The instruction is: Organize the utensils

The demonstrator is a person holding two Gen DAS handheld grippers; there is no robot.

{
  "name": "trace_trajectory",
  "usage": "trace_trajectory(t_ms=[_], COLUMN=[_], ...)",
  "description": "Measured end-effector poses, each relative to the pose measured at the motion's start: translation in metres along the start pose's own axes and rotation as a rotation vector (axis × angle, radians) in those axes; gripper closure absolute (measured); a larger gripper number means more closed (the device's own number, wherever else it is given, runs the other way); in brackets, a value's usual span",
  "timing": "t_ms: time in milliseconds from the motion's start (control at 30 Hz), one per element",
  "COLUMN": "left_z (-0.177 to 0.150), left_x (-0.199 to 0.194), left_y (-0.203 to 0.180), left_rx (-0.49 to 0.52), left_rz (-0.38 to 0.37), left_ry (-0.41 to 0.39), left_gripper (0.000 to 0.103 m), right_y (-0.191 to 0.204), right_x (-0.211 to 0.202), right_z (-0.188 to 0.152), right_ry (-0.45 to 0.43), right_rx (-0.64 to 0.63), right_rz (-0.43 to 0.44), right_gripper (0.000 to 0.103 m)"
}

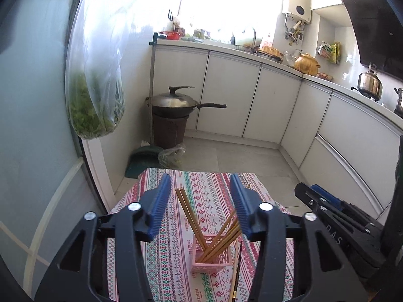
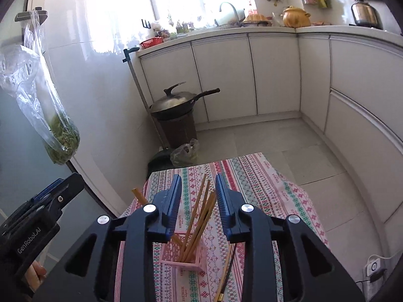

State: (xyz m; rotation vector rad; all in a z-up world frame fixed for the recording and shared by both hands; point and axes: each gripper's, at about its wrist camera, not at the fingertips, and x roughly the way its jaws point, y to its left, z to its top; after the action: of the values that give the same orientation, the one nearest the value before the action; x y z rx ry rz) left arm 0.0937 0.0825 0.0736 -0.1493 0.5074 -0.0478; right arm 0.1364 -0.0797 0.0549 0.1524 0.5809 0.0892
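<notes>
A pink slotted holder (image 1: 211, 256) (image 2: 186, 258) stands on the patterned tablecloth (image 1: 176, 251) (image 2: 252, 188). Several wooden chopsticks (image 1: 221, 234) (image 2: 201, 216) lean in it. Two more chopsticks, one wooden and one dark (image 1: 237, 269) (image 2: 228, 274), lie on the cloth just right of the holder. My left gripper (image 1: 200, 183) is open and empty above the holder. My right gripper (image 2: 198, 185) is open and empty, also above the holder. Each gripper shows at the edge of the other's view (image 1: 325, 198) (image 2: 54, 191).
A bag of greens (image 1: 97, 100) (image 2: 58, 136) hangs on the left wall. A wok with a lid (image 1: 176, 100) (image 2: 176, 100) sits on a brown bin on the floor, with a dustpan and a bag beside it. White cabinets run along the back and right.
</notes>
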Motion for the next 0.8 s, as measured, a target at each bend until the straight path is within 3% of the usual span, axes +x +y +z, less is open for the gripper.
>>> trace_trajectory(t_ms=[233, 467, 633, 800], left_z=[-0.005, -0.005, -0.008, -0.010], left_x=[-0.005, -0.006, -0.007, -0.004], left_y=[-0.015, -0.018, -0.017, -0.016], left_rx=[0.047, 0.054, 0.043, 0.034], left_rz=[0.033, 0.042, 0.051, 0.047], left_ry=[-0.046, -0.062, -0.070, -0.049], left_gripper=[0.032, 0.023, 0.010, 0.007], right_y=[-0.008, -0.022, -0.029, -0.035], right_x=[-0.014, -0.023, -0.027, -0.031], right_z=[-0.001, -0.002, -0.006, -0.008], right_ry=[-0.048, -0.078, -0.095, -0.099], right_rx=[-0.019, 0.004, 0.021, 0.033], right_rz=[-0.081, -0.167, -0.227, -0.243], right_gripper=[0.050, 0.031, 0.017, 0.007])
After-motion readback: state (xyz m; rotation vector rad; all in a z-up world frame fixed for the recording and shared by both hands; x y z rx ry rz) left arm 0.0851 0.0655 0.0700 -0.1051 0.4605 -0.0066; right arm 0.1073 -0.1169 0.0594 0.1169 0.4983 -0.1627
